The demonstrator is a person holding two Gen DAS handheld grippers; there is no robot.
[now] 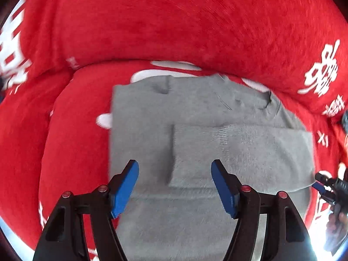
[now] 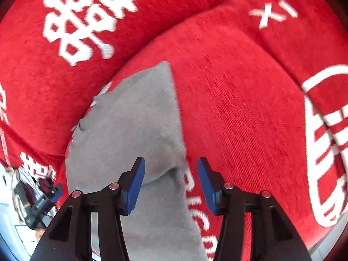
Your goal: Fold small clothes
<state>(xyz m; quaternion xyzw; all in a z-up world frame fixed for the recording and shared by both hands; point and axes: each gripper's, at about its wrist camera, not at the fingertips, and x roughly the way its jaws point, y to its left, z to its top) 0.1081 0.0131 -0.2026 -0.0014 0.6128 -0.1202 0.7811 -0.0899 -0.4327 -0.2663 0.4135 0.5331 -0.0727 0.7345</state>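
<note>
Left claw [image 1: 175,187] jaws wide, empty, over folded grey garment [image 1: 195,134], right claw [image 2: 170,182] parted, empty, at its edge, red sofa [image 2: 228,108] beneath.

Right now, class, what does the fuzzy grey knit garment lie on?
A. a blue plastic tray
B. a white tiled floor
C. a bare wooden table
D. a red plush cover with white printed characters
D: the fuzzy grey knit garment lies flat on the red plush cover with white printed characters, which surrounds it in both wrist views.
</note>
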